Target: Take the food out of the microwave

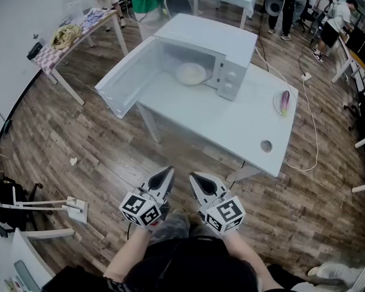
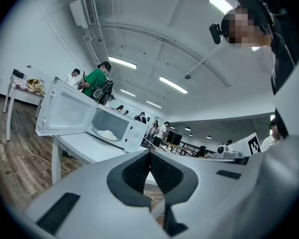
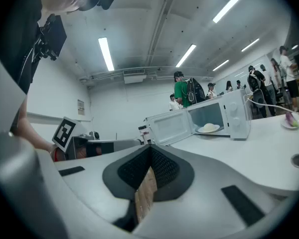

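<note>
Standing back from the white tabletop (image 1: 231,126), I hold my left gripper (image 1: 168,171) and right gripper (image 1: 193,177), jaws closed on nothing. The white boxy microwave (image 1: 210,36) has its door (image 1: 125,81) open; the pale round food (image 1: 190,73), perhaps dough, sits inside, not yet fetched.

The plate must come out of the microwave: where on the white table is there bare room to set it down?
The broad bare stretch of table in front of the microwave, short of the round hole. The right edge holds a small dish; the open door crowds the left.
</note>
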Action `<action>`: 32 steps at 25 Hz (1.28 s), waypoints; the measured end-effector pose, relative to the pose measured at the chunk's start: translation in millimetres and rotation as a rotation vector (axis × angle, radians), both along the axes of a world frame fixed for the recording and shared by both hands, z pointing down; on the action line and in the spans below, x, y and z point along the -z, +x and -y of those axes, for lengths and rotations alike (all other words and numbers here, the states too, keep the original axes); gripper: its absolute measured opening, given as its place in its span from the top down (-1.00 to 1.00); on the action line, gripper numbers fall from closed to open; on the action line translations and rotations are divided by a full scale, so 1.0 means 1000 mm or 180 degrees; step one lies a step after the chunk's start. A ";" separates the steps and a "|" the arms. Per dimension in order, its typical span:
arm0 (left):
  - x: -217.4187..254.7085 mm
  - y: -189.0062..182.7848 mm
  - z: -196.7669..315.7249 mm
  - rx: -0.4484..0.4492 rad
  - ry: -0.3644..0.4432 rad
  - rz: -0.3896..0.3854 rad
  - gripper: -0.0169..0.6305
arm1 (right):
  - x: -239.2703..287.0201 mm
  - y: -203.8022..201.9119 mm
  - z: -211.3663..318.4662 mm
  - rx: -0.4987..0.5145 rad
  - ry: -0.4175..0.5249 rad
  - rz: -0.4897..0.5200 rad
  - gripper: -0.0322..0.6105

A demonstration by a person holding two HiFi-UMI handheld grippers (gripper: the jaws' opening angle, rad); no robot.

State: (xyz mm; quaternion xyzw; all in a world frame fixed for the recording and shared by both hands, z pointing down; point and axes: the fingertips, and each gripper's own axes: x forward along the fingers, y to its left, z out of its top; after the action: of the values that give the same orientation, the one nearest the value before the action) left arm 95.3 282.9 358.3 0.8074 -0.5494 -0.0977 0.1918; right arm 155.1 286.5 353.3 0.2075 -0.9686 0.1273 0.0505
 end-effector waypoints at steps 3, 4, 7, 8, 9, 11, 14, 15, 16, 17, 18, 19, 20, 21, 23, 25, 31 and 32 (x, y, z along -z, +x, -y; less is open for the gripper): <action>-0.003 0.000 -0.001 0.0001 -0.0034 -0.0011 0.91 | 0.000 0.001 -0.001 0.0016 0.0028 -0.0011 0.85; -0.004 0.000 0.001 -0.0003 -0.0038 -0.0016 0.91 | 0.000 0.001 0.000 0.0005 0.0030 -0.0014 0.85; -0.007 -0.001 0.012 -0.0044 -0.0046 -0.0029 0.91 | -0.001 0.002 0.011 -0.0069 0.0027 -0.0017 0.85; -0.008 -0.003 0.018 -0.0064 -0.0044 -0.0032 0.92 | -0.001 0.001 0.016 -0.0091 0.0030 -0.0020 0.85; -0.008 -0.005 0.025 -0.0088 -0.0039 -0.0037 0.91 | -0.001 -0.001 0.021 -0.0110 0.0038 -0.0026 0.85; -0.010 -0.008 0.043 -0.0152 -0.0033 -0.0052 0.91 | -0.002 -0.007 0.034 -0.0152 0.0054 -0.0049 0.85; -0.012 -0.015 0.073 -0.0304 -0.0042 -0.0067 0.91 | -0.007 -0.019 0.057 -0.0259 0.0020 -0.0087 0.85; -0.011 -0.018 0.083 -0.0369 -0.0033 -0.0058 0.91 | -0.008 -0.024 0.065 -0.0296 -0.0002 -0.0093 0.85; -0.009 -0.023 0.094 -0.0430 -0.0022 -0.0044 0.91 | -0.009 -0.030 0.073 -0.0332 -0.0019 -0.0098 0.85; -0.008 -0.028 0.104 -0.0481 -0.0017 -0.0034 0.91 | -0.009 -0.035 0.082 -0.0373 -0.0033 -0.0101 0.85; -0.008 -0.035 0.114 -0.0519 -0.0018 -0.0032 0.91 | -0.009 -0.042 0.091 -0.0415 -0.0044 -0.0100 0.85; -0.008 -0.042 0.125 -0.0545 -0.0020 -0.0036 0.91 | -0.009 -0.048 0.101 -0.0454 -0.0051 -0.0099 0.85; -0.008 -0.049 0.135 -0.0565 -0.0016 -0.0037 0.91 | -0.009 -0.054 0.110 -0.0486 -0.0050 -0.0101 0.85; -0.008 -0.056 0.145 -0.0586 -0.0003 -0.0030 0.91 | -0.008 -0.061 0.120 -0.0514 -0.0044 -0.0108 0.85; -0.009 -0.068 0.163 -0.0633 0.0026 0.0007 0.91 | -0.010 -0.073 0.137 -0.0565 -0.0034 -0.0122 0.85; -0.012 -0.078 0.178 -0.0660 0.0039 0.0035 0.91 | -0.012 -0.084 0.152 -0.0614 -0.0036 -0.0132 0.85; -0.014 -0.106 0.208 -0.0744 0.0084 0.0061 0.91 | -0.011 -0.118 0.185 -0.0743 -0.0052 -0.0117 0.85; -0.014 -0.110 0.213 -0.0761 0.0095 0.0066 0.91 | -0.011 -0.124 0.190 -0.0768 -0.0060 -0.0116 0.85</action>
State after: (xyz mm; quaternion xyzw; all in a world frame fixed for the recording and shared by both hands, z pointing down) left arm -14.7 70.1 372.4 0.8709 -0.4496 -0.0740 0.1843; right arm 31.4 96.6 364.5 0.3243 -0.9343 0.1377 0.0544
